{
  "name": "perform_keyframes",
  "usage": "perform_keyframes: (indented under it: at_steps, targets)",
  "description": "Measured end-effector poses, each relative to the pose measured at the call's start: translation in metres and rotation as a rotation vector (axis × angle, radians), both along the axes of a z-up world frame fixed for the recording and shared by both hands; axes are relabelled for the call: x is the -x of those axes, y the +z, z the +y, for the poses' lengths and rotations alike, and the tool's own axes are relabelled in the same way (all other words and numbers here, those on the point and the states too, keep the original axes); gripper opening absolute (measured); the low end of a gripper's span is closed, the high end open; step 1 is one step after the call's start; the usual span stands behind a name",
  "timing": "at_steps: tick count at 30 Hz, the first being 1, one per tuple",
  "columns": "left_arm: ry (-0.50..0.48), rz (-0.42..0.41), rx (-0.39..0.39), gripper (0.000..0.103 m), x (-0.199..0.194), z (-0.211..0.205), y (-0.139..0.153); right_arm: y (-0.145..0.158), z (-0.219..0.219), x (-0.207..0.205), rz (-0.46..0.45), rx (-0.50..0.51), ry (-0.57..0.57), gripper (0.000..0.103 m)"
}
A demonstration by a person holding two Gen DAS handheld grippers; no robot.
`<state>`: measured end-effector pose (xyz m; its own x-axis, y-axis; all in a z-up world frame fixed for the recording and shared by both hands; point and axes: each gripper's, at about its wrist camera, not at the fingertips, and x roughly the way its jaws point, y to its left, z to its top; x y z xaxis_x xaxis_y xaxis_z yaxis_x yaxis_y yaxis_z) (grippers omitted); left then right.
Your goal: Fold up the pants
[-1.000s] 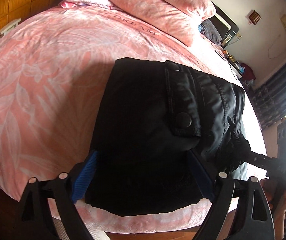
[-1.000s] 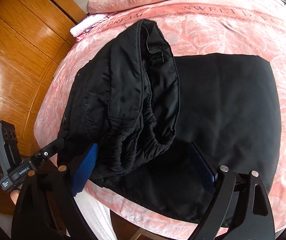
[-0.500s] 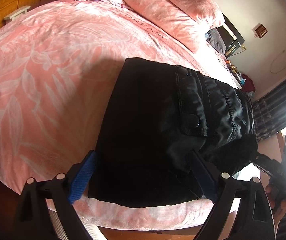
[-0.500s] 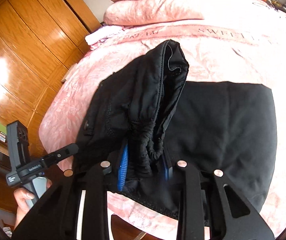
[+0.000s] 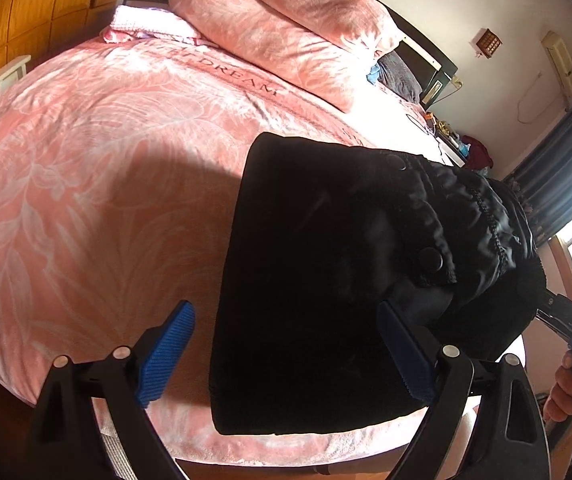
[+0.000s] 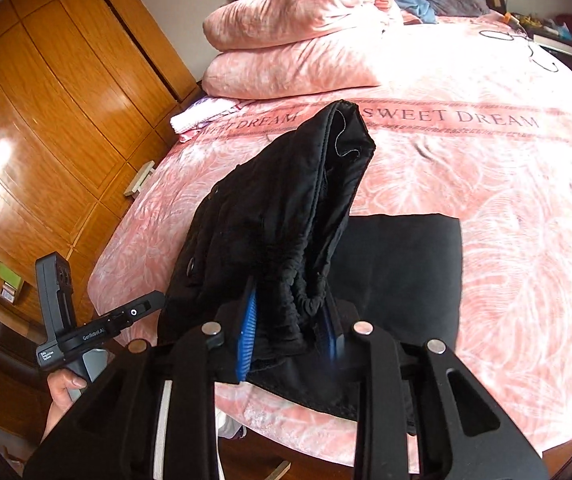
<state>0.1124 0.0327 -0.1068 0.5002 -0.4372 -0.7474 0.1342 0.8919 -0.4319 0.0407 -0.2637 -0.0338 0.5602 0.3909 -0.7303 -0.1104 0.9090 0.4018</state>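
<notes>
Black pants [image 5: 326, 280] lie folded near the front edge of the pink bed [image 5: 85, 200]. My left gripper [image 5: 286, 312] stands open over their near edge; its right pad overlaps the cloth and its left pad is over bare bedspread. In the right wrist view my right gripper [image 6: 290, 308] is shut on the gathered elastic waistband of the pants [image 6: 269, 216], which rises from the bed in a tilted ridge. The lower layer [image 6: 406, 272] stays flat on the bedspread. The left gripper [image 6: 141, 308] shows at the pants' left edge, held by a hand [image 6: 61, 392].
Two pink pillows [image 6: 298, 52] are stacked at the head of the bed, with a folded pink-white cloth [image 6: 201, 116] beside them. A wooden wardrobe [image 6: 45, 120] stands to the left. Clutter and cables [image 6: 534, 40] lie at the far right; dark curtains [image 5: 558, 184] hang by the window.
The right gripper closed on the waistband and lifted it off the bed. The left gripper drew back and up, still open, so the pants sit further right in its view.
</notes>
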Motion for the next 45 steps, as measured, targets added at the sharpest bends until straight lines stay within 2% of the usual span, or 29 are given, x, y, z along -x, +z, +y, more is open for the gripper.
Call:
perform_keyframes:
  at_steps: [4, 8, 16, 19, 22, 23, 26, 28, 31, 36, 40, 41, 43, 44, 45]
  targets:
    - [-0.022, -0.007, -0.028, 0.093, 0.001, -0.018, 0.000, -0.012, -0.028, 0.010, 0.036, 0.020, -0.039, 0.027]
    - [-0.055, -0.015, -0.059, 0.093, 0.005, -0.035, 0.000, -0.030, -0.050, 0.015, 0.073, -0.008, -0.069, 0.027]
    - [-0.094, 0.000, -0.101, 0.093, 0.007, -0.059, -0.003, -0.078, -0.061, 0.015, 0.161, -0.001, -0.091, 0.028]
    - [-0.101, 0.037, -0.137, 0.093, 0.004, -0.067, -0.011, -0.099, -0.064, 0.013, 0.203, 0.028, -0.091, 0.034]
    - [-0.112, 0.078, -0.167, 0.093, 0.000, -0.072, -0.025, -0.116, -0.069, 0.013, 0.237, 0.003, -0.107, 0.041]
    - [-0.111, 0.076, -0.176, 0.093, 0.000, -0.073, -0.027, -0.118, -0.070, 0.014, 0.241, -0.001, -0.110, 0.046]
    - [-0.119, 0.073, -0.189, 0.093, 0.001, -0.074, -0.028, -0.114, -0.071, 0.017, 0.227, 0.007, -0.100, 0.049]
    - [-0.120, 0.066, -0.180, 0.093, 0.002, -0.072, -0.023, -0.102, -0.072, 0.019, 0.199, 0.015, -0.092, 0.049]
    - [-0.111, 0.032, -0.181, 0.093, 0.002, -0.068, -0.012, -0.080, -0.079, 0.014, 0.142, 0.031, -0.113, 0.056]
    - [-0.114, 0.018, -0.185, 0.093, -0.006, -0.072, -0.002, -0.064, -0.096, -0.021, 0.116, 0.012, -0.135, 0.056]
    - [-0.115, 0.030, -0.193, 0.093, -0.014, -0.077, -0.004, -0.075, -0.101, -0.059, 0.159, -0.014, -0.140, 0.056]
    - [-0.115, 0.037, -0.192, 0.093, -0.017, -0.078, -0.006, -0.080, -0.103, -0.067, 0.171, -0.014, -0.139, 0.051]
    - [-0.117, 0.054, -0.195, 0.093, -0.020, -0.081, -0.012, -0.089, -0.103, -0.080, 0.195, -0.036, -0.126, 0.027]
    - [-0.117, 0.059, -0.199, 0.093, -0.022, -0.082, -0.015, -0.093, -0.103, -0.084, 0.208, -0.083, -0.106, 0.010]
    - [-0.116, 0.067, -0.203, 0.093, -0.025, -0.083, -0.018, -0.094, -0.103, -0.086, 0.216, -0.120, -0.100, 0.007]
